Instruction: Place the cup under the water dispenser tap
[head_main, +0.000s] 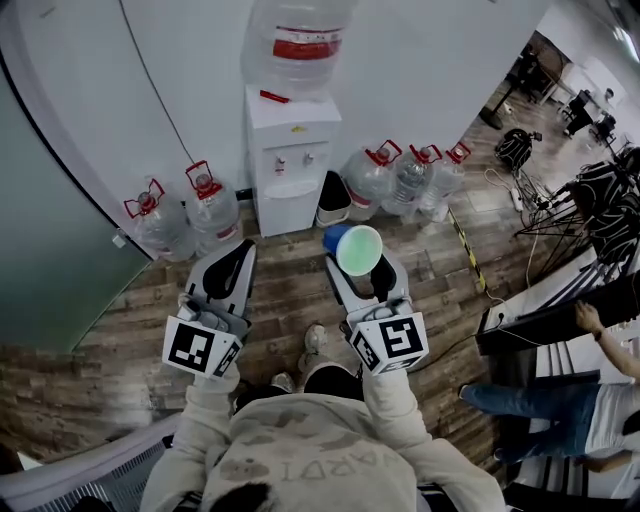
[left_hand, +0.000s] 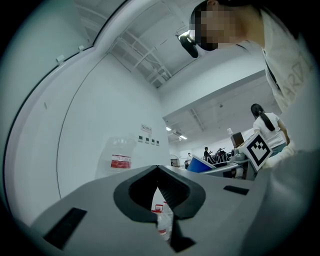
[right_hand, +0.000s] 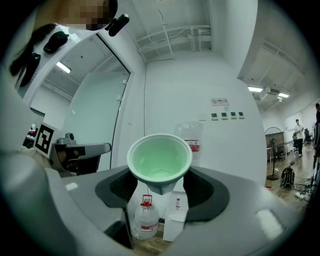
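- Two jaws of the right gripper (right_hand: 160, 187) clamp the green cup (right_hand: 160, 159) by its base, leaving its rim free.
- Cup is well short of the water dispenser (head_main: 291, 165).
- Left gripper (left_hand: 159, 194), closed and empty, hangs aside.

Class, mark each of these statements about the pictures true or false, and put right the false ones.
1. The right gripper holds the cup. True.
2. The cup already stands under the tap. False: it is held in the air, short of the water dispenser.
3. The left gripper grips a bottle. False: its jaws are together with nothing between them.
4. A large bottle sits on top of the water dispenser. True.
5. Spare bottles stand on only one side of the dispenser. False: some stand on the floor at its left and others at its right.
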